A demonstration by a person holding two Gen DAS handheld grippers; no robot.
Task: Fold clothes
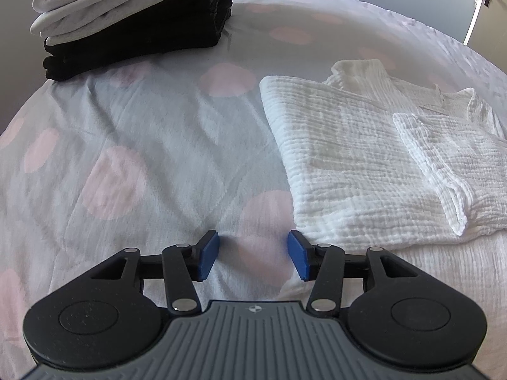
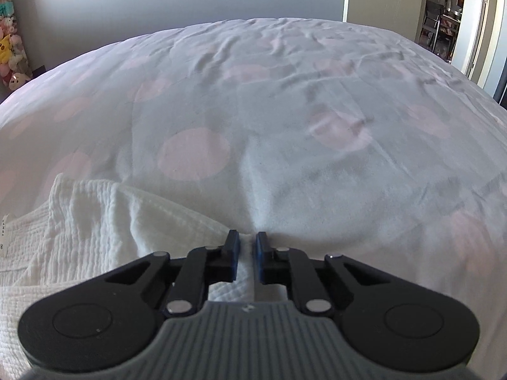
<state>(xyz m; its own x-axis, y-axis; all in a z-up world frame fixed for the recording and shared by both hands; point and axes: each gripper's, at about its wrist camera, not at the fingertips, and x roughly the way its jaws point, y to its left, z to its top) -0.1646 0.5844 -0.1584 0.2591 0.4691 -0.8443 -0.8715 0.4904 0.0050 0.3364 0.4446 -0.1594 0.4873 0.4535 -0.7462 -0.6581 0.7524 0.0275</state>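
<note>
1. Two grippers share the work. The right gripper (image 2: 246,255) has its blue pads (image 2: 235,258) nearly together, with a fold of the white crinkled cotton shirt (image 2: 95,237) pinched between them. It reads as clenched on the garment's edge, probably the side it is meant to carry over for the next fold.
2. The left gripper (image 1: 253,255) stands released. Its blue pads (image 1: 207,255) are spread with only bedding between them, and they hover just beside the shirt's (image 1: 348,158) near left corner. That spot looks chosen so it can either pin the cloth or take the matching corner.
3. The shirt lies flat on the pale bed cover with large pink dots (image 1: 126,142), collar end away from the left camera. One sleeve (image 1: 437,171) is already turned in across the body, so the folding seems partly done, with the lengthwise fold not yet made.
4. A small white label (image 2: 3,237) sits at the shirt's neck in the right wrist view. It carries dark lettering, but the letters are too small and too tilted to read. A thin neck tag (image 1: 439,95) shows in the left view, also unreadable.
5. Farther out, a stack of folded black and white garments (image 1: 133,22) rests at the far left of the bed, well apart from the shirt. It is likely the pile for finished pieces.
6. Soft toys (image 2: 11,38) hang by the wall on the left, and an open doorway (image 2: 443,15) shows on the right.
</note>
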